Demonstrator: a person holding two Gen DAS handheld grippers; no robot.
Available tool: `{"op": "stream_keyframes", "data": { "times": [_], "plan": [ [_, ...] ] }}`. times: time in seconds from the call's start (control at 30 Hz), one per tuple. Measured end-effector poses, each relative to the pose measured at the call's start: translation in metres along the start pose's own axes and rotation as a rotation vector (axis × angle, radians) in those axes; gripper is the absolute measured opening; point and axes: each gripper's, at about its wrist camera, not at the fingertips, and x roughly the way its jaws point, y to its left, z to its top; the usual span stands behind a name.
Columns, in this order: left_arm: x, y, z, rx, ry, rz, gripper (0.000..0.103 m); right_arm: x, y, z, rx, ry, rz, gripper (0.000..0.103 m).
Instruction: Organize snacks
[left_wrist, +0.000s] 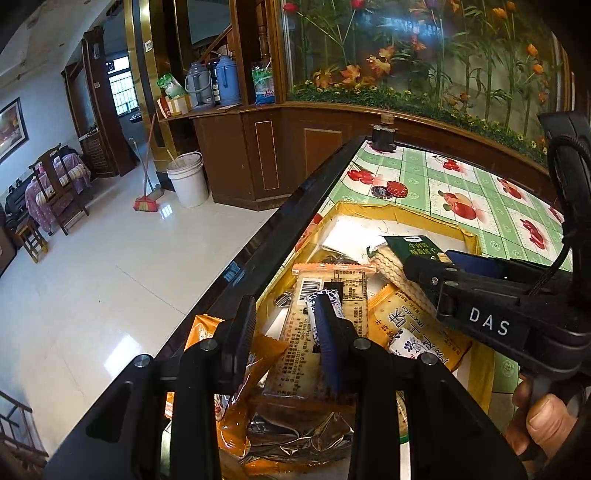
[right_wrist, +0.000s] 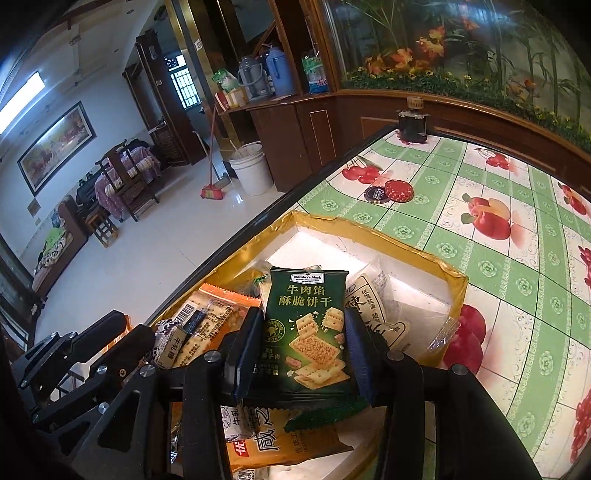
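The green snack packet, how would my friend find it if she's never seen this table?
Start at the table with the green fruit-print cloth, then find the gold-edged box of snacks on it. The green snack packet is above the box, pinched in the right tool. It is the only dark green one, with square crackers pictured on it.

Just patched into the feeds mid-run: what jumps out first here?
The dark green cracker packet stands out first, held upright between the right gripper's fingers over the gold-rimmed box. Under it the box is a jumble of orange and white snack packs, with the left gripper open above an orange cracker pack near the table's edge. Beyond lies the green cherry-print tablecloth, bearing a red dotted tin.
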Motion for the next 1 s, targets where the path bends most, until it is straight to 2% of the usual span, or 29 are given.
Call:
{"op": "stream_keyframes", "data": {
  "times": [0.13,0.2,0.27,0.37,0.43,0.5,1.0],
  "plan": [
    [-0.001,-0.001,0.001,0.002,-0.001,0.014,0.034,-0.001,-0.001,-0.001,0.005,-0.002,-0.005,0.05],
    [-0.001,-0.001,0.002,0.001,-0.001,0.025,0.046,-0.003,-0.003,-0.001,0.012,-0.006,-0.003,0.051],
    [-0.002,-0.001,0.002,-0.003,-0.005,0.028,0.064,-0.006,-0.004,-0.001,0.016,-0.012,-0.002,0.056],
    [-0.003,-0.002,0.002,-0.002,-0.003,0.022,0.066,-0.012,-0.003,-0.001,0.009,-0.026,-0.011,0.068],
    [-0.004,-0.004,0.001,0.003,0.001,0.024,0.068,-0.016,-0.003,0.0,0.007,-0.033,-0.008,0.07],
    [-0.005,-0.006,0.001,0.006,0.003,0.028,0.08,-0.02,-0.003,-0.001,0.008,-0.042,-0.007,0.071],
    [-0.027,-0.014,-0.005,0.015,-0.002,0.024,0.08,-0.068,-0.014,-0.017,0.061,-0.103,-0.004,0.074]
  ]
}}
